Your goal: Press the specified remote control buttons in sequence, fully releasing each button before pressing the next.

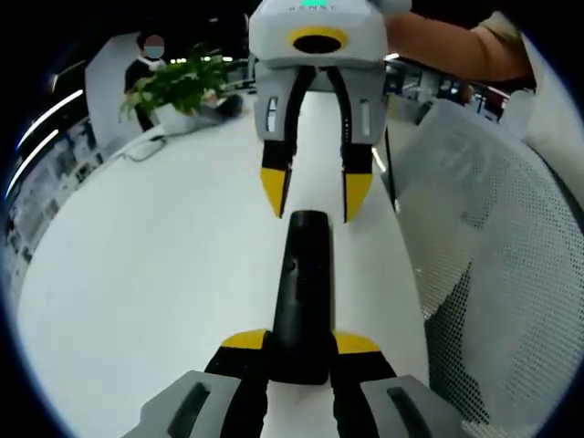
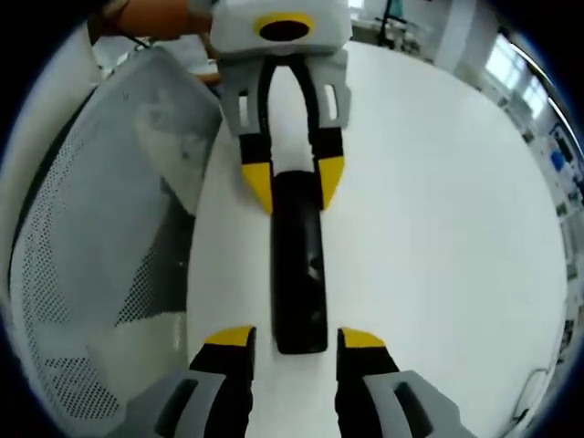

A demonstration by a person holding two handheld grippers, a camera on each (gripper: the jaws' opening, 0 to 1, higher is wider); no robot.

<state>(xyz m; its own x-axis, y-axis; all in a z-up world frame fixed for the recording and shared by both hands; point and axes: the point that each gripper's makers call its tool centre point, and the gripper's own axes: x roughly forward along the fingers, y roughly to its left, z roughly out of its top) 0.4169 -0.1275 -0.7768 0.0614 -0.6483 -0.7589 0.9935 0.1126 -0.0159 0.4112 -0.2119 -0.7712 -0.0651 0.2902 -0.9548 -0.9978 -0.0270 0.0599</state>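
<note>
Two grippers meet at the black remote point(image 1: 299, 292) on the white counter point(image 1: 155, 274): my left gripper point(image 1: 301, 345) clamps one end, my right gripper point(image 2: 297, 339) hovers open over the other, so I judge a button press comes next.

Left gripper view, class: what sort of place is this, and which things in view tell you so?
Probably an open-plan office: a long white table, a white mesh chair beside it, a potted plant at the far end, and strip ceiling lights.
</note>
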